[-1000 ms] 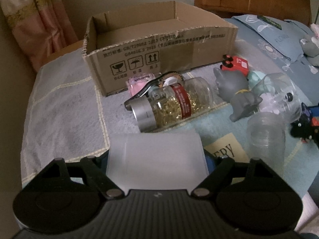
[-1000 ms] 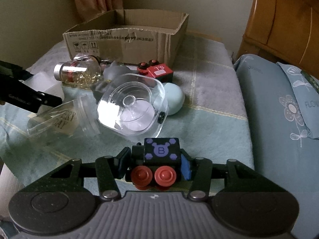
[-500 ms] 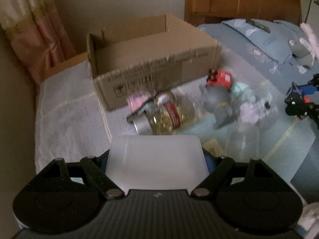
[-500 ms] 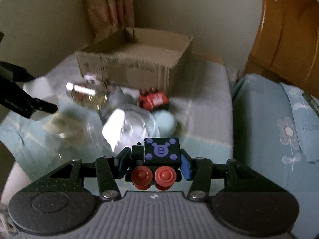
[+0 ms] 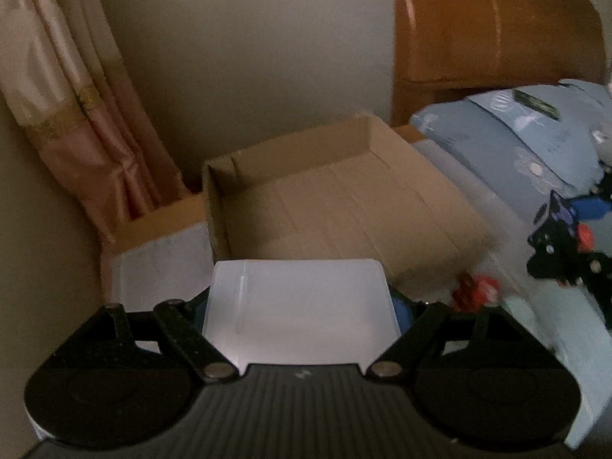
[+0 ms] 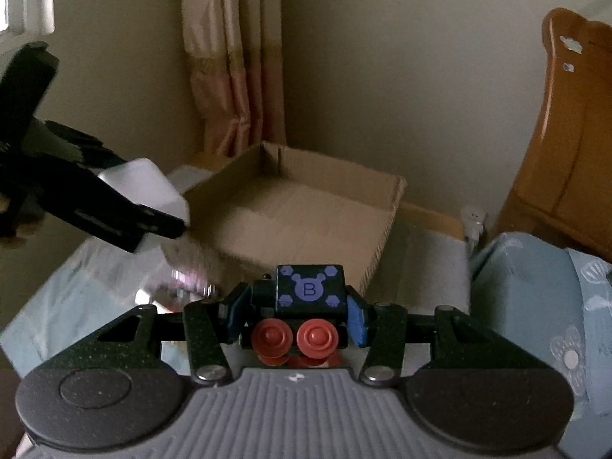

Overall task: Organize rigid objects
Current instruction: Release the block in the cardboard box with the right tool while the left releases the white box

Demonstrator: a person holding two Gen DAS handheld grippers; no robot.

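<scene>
1. A bed covered with a pale blue checked blanket stands against a beige wall, with a pink and cream curtain in the corner and a wooden headboard to the right.
2. The only writing that reads clearly is a letter "B" inside a mouse-head outline, printed in purple on the top face of the black toy block. Purple hexagons sit at the corners of that face.
3. An open cardboard box lies on the blanket near the wall; its floor is bare as far as it shows.
4. A blue pillow with flower prints lies to the right of the box. A small red toy shows blurred at the box's near right corner.
5. The left gripper grips a white plastic box between its jaws, which stand fairly wide on it. It hangs just before the near edge of the cardboard box.
6. The right gripper is clamped on the black toy block, whose two red knobs face the camera. It is held above the blanket, in front of the cardboard box.
7. From the right wrist, the left gripper's dark fingers and the white plastic box cover the cardboard box's near left corner.
</scene>
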